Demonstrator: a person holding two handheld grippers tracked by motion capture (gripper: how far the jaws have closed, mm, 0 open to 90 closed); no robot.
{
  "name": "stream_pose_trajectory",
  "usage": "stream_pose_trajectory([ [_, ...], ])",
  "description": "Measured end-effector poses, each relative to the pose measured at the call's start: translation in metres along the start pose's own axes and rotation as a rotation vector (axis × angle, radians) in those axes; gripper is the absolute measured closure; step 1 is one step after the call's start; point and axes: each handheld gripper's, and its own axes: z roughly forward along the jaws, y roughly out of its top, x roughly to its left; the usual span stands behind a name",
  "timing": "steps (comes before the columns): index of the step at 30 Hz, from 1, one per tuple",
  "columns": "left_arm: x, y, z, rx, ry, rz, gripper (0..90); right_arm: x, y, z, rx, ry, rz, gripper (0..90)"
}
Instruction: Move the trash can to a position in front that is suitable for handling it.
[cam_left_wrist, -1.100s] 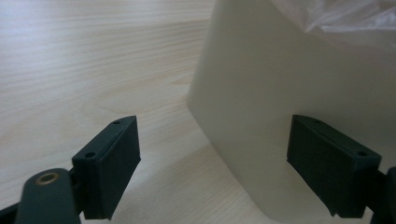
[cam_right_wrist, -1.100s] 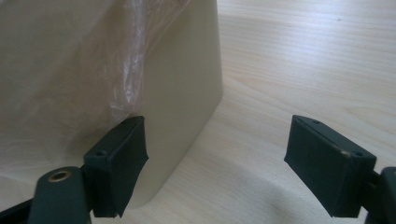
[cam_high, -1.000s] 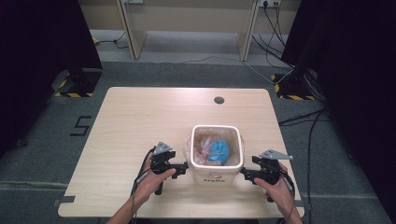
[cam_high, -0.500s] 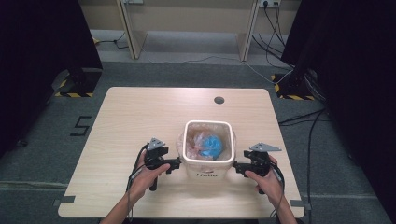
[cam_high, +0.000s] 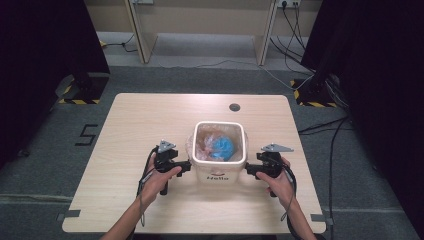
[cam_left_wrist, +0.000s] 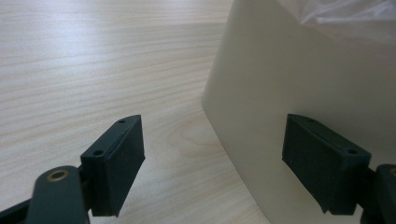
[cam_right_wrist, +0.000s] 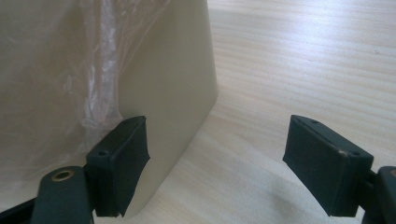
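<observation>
A cream bin (cam_high: 219, 170) lined with a clear plastic bag stands on the wooden table (cam_high: 135, 125), with blue and pinkish stuff (cam_high: 221, 148) inside. My left gripper (cam_high: 189, 166) is at the bin's left side, open, its jaws wide apart beside the cream wall (cam_left_wrist: 280, 88). My right gripper (cam_high: 248, 170) is at the bin's right side, also open. In the right gripper view the bin's wall (cam_right_wrist: 182, 84) and the hanging bag film (cam_right_wrist: 93, 79) lie right by one jaw. Neither gripper holds anything.
A small dark round hole (cam_high: 234, 107) is in the table behind the bin. Bare tabletop spreads to the left, right and far side. Beyond the table are grey floor, cables and dark curtains.
The bin has slid away from the person and a little left, toward the table's middle. Both grippers have moved along with it, staying at its two sides.
</observation>
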Motion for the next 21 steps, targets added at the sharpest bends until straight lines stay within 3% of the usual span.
stream_pose_trajectory([
  [5, 0.002, -0.002, 0.004, 0.009, 0.004, 0.001, 20.5, -0.001, 0.001, 0.002, -0.002, 0.009, 0.006, 21.8],
  [9, 0.004, -0.004, 0.0, 0.001, -0.016, 0.003, 16.8, -0.001, 0.0, 0.002, -0.01, 0.016, 0.03, 21.6],
  [13, 0.008, -0.009, -0.004, 0.004, -0.003, 0.012, 16.3, -0.002, -0.001, 0.0, -0.012, 0.028, 0.039, 20.3],
  [14, 0.011, -0.014, -0.007, 0.01, 0.049, 0.071, 16.3, -0.004, -0.003, -0.001, -0.009, 0.025, 0.035, 20.1],
  [15, 0.011, -0.014, -0.007, 0.01, 0.049, 0.071, 16.3, -0.004, -0.003, -0.001, -0.009, 0.025, 0.035, 20.1],
  [16, 0.014, -0.019, -0.013, 0.021, 0.088, 0.137, 16.4, -0.006, -0.005, -0.005, -0.01, 0.023, 0.052, 19.5],
  [21, 0.02, -0.029, -0.024, 0.036, 0.089, 0.127, 16.3, -0.014, -0.011, -0.011, -0.019, 0.012, 0.071, 19.4],
])
